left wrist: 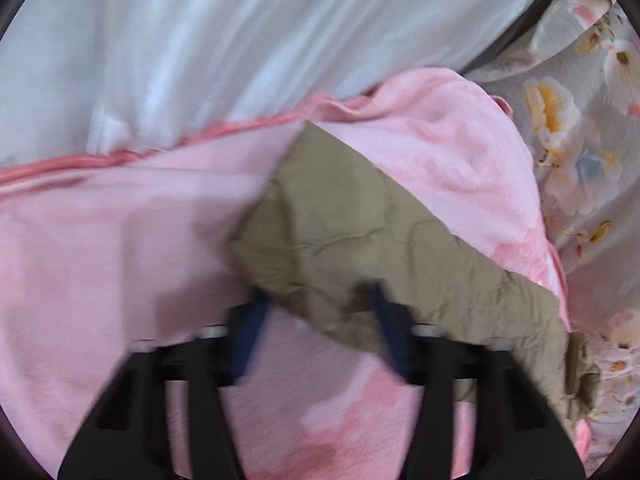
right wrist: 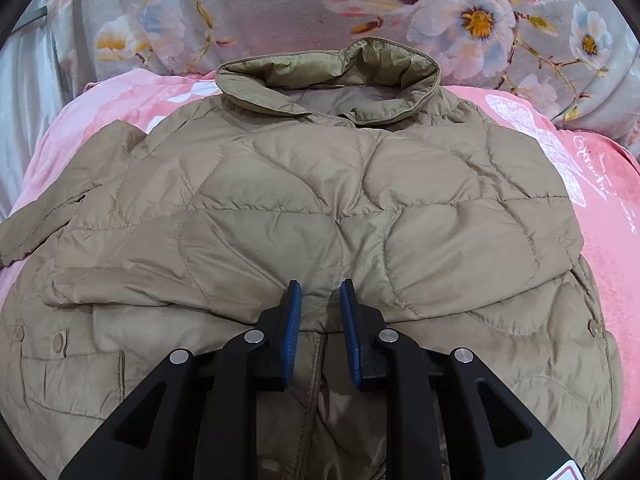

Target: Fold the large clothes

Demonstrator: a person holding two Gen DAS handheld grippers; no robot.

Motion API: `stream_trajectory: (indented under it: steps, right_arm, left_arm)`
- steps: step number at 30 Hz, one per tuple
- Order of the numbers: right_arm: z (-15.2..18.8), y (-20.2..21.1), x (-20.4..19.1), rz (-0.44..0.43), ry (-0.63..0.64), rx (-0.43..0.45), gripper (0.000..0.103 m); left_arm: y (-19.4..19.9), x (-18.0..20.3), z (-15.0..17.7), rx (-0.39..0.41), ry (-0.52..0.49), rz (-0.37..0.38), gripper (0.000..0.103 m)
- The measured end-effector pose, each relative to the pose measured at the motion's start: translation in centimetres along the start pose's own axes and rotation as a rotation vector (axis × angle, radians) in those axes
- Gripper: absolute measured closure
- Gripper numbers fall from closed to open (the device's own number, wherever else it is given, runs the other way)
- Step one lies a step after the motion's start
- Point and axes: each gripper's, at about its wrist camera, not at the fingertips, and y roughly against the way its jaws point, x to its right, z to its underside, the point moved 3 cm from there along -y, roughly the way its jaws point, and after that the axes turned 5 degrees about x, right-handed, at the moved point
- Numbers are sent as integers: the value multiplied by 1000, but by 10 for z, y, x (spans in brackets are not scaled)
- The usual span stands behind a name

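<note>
A tan quilted jacket (right wrist: 320, 200) lies on a pink blanket (right wrist: 600, 240), collar at the far side, one sleeve folded across its body. My right gripper (right wrist: 320, 292) hovers over the folded edge at the jacket's middle, its blue pads a little apart with nothing between them. In the blurred left wrist view a tan sleeve or corner of the jacket (left wrist: 360, 232) lies over the pink blanket (left wrist: 100, 240). My left gripper (left wrist: 316, 292) is open wide, fingertips at the edge of that tan cloth, not clamped on it.
A grey floral cover (right wrist: 280, 4) lies beyond the collar and also shows at the right of the left wrist view (left wrist: 592, 160). A white sheet (left wrist: 200, 40) lies past the pink blanket's edge.
</note>
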Motion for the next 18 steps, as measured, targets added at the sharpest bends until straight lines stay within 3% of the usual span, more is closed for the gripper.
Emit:
stream_trajectory:
  steps: [2,4,7,11,14,18]
  right_arm:
    - [0,1,1,5,-5,3,81]
    - [0,3,3,14,-17,12,77]
    - [0,15,8,28,-50,44,72]
    - [6,51,18,-1,-126,88,62]
    - [15,76,28,-34,-151,102,60]
    - [30,109,53,-1,-165,129,55]
  left_arm:
    - [4,14,-4,29,-43,-11,91]
    - [22,41,-10,79,-108,24,97]
    - [61,104,-8,127,-199,159,100]
    - [129,208,18,187,-380,361,100]
    - [180,290,64,211,-536,525,100]
    - [223,378,155,124,-699,734,100]
